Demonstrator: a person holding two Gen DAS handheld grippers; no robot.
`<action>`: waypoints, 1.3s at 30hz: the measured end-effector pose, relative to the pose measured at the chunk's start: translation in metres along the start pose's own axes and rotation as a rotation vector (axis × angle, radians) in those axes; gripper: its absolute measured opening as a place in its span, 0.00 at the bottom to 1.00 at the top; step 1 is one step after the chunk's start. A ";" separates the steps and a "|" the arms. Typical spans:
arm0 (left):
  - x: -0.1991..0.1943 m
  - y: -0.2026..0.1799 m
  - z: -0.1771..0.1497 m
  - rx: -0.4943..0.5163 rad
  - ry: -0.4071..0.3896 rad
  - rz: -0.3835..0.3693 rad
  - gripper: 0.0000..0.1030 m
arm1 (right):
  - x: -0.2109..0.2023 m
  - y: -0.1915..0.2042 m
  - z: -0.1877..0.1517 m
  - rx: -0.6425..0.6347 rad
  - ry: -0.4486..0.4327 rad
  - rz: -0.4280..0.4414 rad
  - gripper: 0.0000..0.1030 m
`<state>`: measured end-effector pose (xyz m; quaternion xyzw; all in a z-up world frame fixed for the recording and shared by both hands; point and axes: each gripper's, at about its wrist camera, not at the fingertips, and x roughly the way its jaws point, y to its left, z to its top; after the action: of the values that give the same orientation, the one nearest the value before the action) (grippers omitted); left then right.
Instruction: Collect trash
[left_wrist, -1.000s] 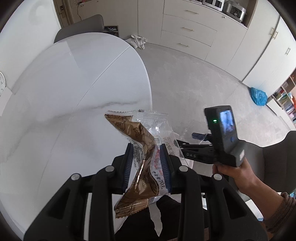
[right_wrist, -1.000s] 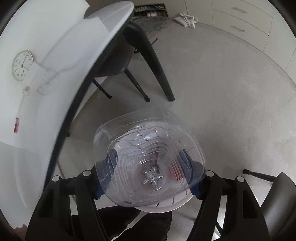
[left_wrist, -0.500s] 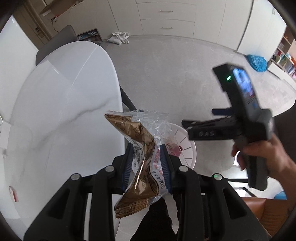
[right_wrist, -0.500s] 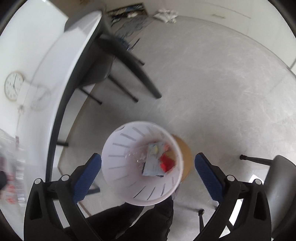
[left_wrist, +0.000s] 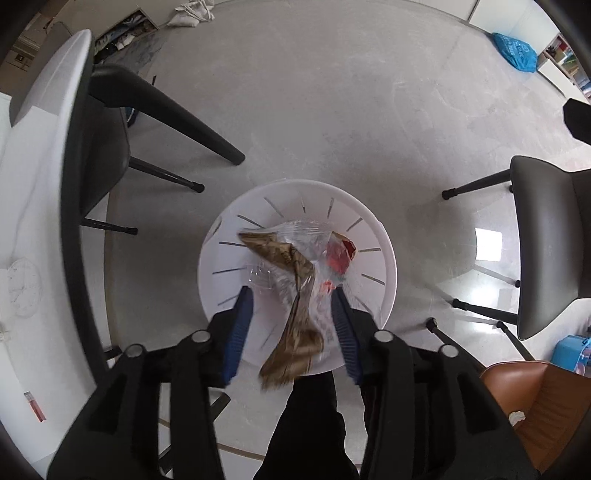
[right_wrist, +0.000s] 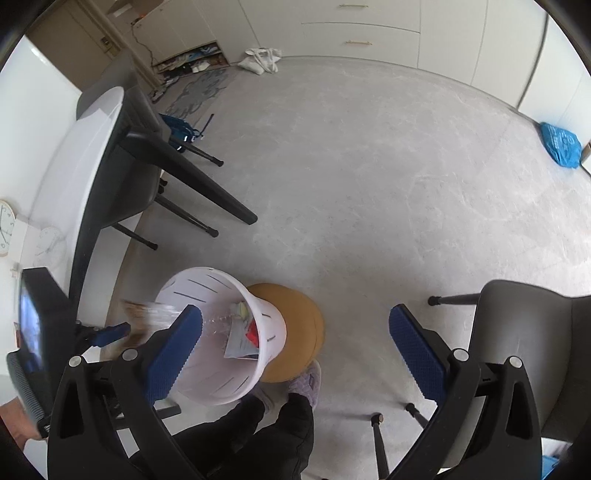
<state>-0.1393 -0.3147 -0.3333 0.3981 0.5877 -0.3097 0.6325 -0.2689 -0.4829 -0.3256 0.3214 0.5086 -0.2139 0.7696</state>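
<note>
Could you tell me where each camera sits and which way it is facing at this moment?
Left wrist: on the left hand-held gripper, facing straight down into the white bin; the wrapper hangs between its open fingers, dark trouser legs below.
Right wrist: on the right hand-held gripper, open, tilted down across the floor; trouser legs and slippers show.
Both see the bin and black table leg.

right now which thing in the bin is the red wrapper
Find the white slotted bin on the floor beside the table. Inside, toward its right wall, lies the red wrapper, the only solid red piece, beside the brown-and-clear wrapper between the left fingers.
</note>
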 end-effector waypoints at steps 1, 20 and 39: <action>0.005 0.000 0.003 0.003 0.006 0.000 0.59 | 0.001 -0.005 -0.001 0.014 0.009 0.007 0.97; -0.082 0.007 0.009 -0.130 -0.203 -0.133 0.87 | -0.010 -0.004 0.012 0.004 -0.026 -0.048 0.97; -0.192 0.210 -0.126 -0.695 -0.384 0.116 0.92 | -0.056 0.252 0.033 -0.574 -0.081 0.133 0.97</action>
<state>-0.0438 -0.1173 -0.1128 0.1280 0.5052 -0.1250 0.8443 -0.1035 -0.3293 -0.1951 0.1141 0.4950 -0.0231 0.8611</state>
